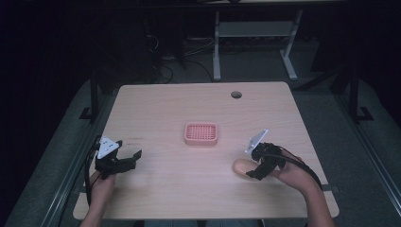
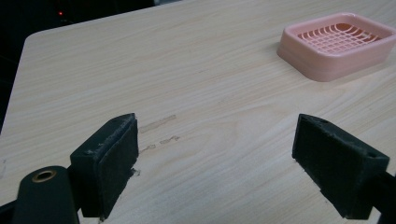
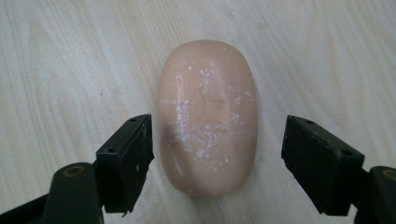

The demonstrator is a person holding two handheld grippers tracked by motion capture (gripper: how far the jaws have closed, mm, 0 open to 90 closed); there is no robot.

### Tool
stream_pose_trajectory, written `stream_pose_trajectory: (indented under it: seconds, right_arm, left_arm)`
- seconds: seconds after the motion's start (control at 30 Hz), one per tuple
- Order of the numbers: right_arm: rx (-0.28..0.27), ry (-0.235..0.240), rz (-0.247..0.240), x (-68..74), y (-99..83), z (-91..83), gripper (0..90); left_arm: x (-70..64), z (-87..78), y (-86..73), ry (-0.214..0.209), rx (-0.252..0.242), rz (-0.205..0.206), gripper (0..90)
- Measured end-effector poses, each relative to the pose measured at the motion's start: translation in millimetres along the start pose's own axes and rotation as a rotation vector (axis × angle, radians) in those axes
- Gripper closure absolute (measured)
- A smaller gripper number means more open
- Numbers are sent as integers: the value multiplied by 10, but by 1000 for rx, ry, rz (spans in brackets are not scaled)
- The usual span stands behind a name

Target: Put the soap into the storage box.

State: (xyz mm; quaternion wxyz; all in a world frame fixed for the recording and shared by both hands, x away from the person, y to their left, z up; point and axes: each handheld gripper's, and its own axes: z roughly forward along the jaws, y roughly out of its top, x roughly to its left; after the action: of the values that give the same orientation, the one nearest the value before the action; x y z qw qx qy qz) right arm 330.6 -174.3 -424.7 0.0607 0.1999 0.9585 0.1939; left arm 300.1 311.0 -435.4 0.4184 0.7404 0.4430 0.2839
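Right gripper over soap bar, jaws apart, one each side, left jaw just beside or touching the bar, right jaw clear of it. Close up in right gripper view: peach oval, white flecks and scuff lines on top, lying flat on table. From high view, just a pale lump at front right, half behind right gripper. Left gripper jaws wide apart over bare wood, holding nothing; faint smear marks ahead in left gripper view. Pink soap dish with slotted grid, empty, at table centre, well apart from bar. Light wood table, cable hole at far edge. Dark room, grey floor, white desk legs behind.
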Motion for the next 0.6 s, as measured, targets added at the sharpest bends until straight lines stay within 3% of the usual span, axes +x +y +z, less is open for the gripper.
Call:
stream_pose_trajectory:
  seconds: [0.3,0.6]
  right_arm:
    - [58,23,-2,9,80,140,240]
    - [74,33,8,-16,99,211,246]
  left_arm:
    - [0,1,0,-2,-1,-1,142]
    - [-2,3,2,-4,-3,-3,142]
